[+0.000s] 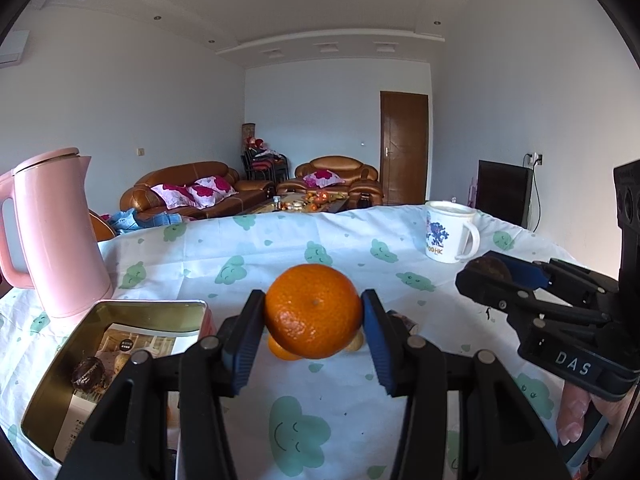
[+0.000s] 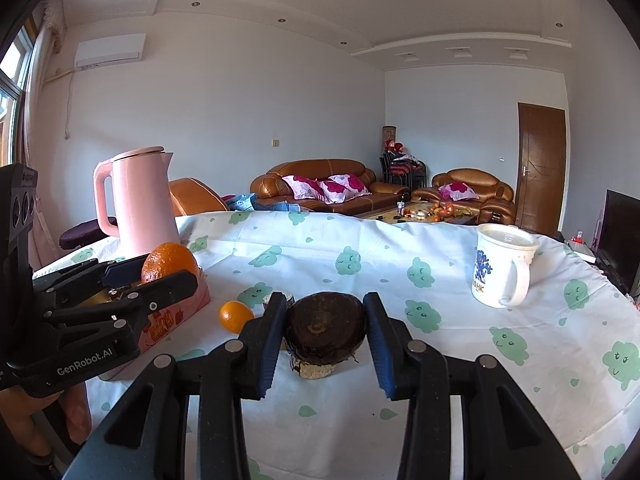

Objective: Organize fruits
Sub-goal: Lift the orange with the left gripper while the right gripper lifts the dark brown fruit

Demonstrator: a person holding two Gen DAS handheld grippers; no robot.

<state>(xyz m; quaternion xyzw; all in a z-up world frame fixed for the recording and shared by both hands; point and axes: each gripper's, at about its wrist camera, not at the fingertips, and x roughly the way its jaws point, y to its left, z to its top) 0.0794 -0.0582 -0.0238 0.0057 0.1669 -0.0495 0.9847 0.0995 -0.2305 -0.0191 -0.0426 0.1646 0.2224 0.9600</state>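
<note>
My left gripper is shut on a large orange and holds it above the tablecloth; it also shows in the right wrist view, above the tin. My right gripper is shut on a dark brown round fruit held above the cloth; it appears at the right of the left wrist view. An open metal tin with a pink outside lies at the left, holding a dark brown fruit and paper. A small orange lies on the cloth beside the tin.
A pink kettle stands behind the tin at the left. A white mug stands at the right rear. The table carries a white cloth with green clouds. A pale brown lump lies under the right gripper.
</note>
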